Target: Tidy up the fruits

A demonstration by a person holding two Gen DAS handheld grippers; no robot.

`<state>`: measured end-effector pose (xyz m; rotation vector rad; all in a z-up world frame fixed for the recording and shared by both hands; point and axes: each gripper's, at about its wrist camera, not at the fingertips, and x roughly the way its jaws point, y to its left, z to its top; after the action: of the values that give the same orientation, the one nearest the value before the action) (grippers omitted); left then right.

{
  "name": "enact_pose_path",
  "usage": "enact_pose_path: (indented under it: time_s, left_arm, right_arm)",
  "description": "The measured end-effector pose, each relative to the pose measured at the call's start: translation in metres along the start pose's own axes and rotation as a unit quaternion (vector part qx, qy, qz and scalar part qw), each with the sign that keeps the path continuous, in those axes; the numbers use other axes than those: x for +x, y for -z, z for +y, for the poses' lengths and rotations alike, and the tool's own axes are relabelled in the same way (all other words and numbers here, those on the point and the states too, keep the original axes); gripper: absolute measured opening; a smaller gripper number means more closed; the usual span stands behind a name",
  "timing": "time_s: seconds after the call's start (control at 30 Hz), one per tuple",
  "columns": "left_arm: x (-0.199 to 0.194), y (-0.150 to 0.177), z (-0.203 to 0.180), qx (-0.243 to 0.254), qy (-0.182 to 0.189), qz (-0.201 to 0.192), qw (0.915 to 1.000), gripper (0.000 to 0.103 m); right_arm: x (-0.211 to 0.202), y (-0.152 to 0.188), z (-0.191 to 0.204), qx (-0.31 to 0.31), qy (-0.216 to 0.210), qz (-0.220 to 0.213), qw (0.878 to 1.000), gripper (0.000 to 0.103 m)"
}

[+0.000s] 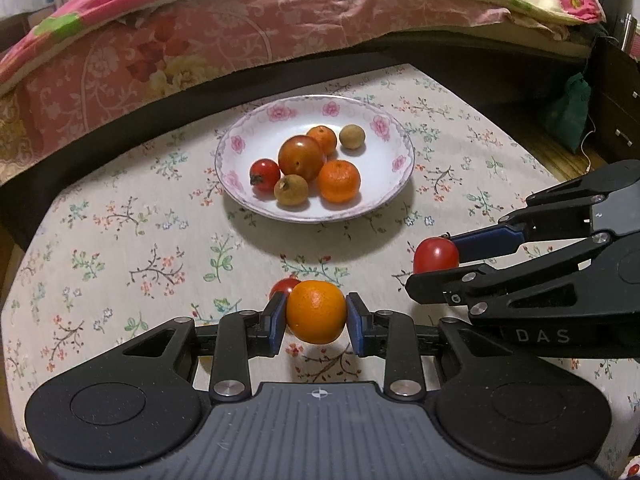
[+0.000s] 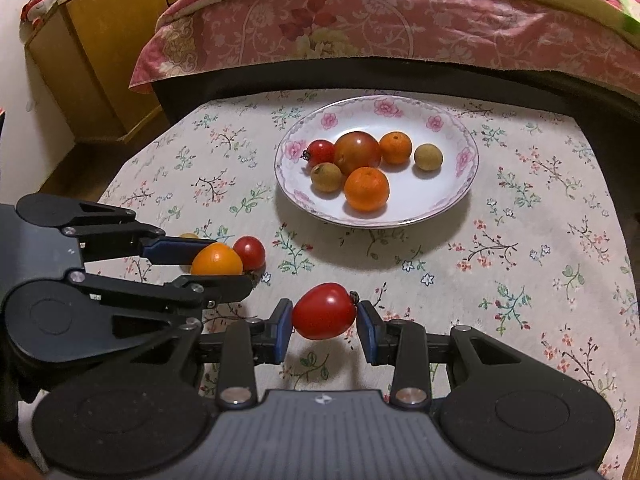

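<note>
My left gripper (image 1: pixel 316 316) is shut on an orange mandarin (image 1: pixel 316 312), held just above the table; it also shows in the right wrist view (image 2: pixel 217 260). My right gripper (image 2: pixel 324 318) is shut on a red tomato (image 2: pixel 324 311), seen from the left wrist view too (image 1: pixel 435 255). A white floral plate (image 1: pixel 376 200) at the table's far middle holds several fruits: tomatoes, mandarins and brown longans. A small red tomato (image 1: pixel 282 287) lies on the cloth just behind the held mandarin, partly hidden.
The table wears a floral cloth (image 1: pixel 120 240). A bed with a pink quilt (image 1: pixel 240 32) runs along the far edge. A wooden cabinet (image 2: pixel 100 60) stands at the far left. A small yellowish fruit (image 2: pixel 188 236) peeks out behind the left gripper's finger.
</note>
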<state>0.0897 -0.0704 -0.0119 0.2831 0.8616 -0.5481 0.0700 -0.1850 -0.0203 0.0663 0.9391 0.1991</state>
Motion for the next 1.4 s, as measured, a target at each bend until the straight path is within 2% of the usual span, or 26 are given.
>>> enact_pose_path:
  time_s: [0.87,1.13,1.4]
  left_arm:
    - [0.021,-0.054,0.012,-0.001,-0.023,-0.039,0.9990,0.038]
    - [0.037,-0.078,0.016,0.005,-0.034,-0.052,0.9980,0.038]
    - [0.057,-0.087,0.020,0.012,-0.034,-0.053,0.9979,0.038]
  right_arm:
    - [0.011,-0.042,-0.028,0.025,0.008,-0.046,0.999,0.035]
    - [0.018,-0.064,-0.041,0.040,0.019,-0.062,0.997,0.036]
    - [0.037,-0.077,-0.056,0.058,0.022,-0.064,0.996,0.036]
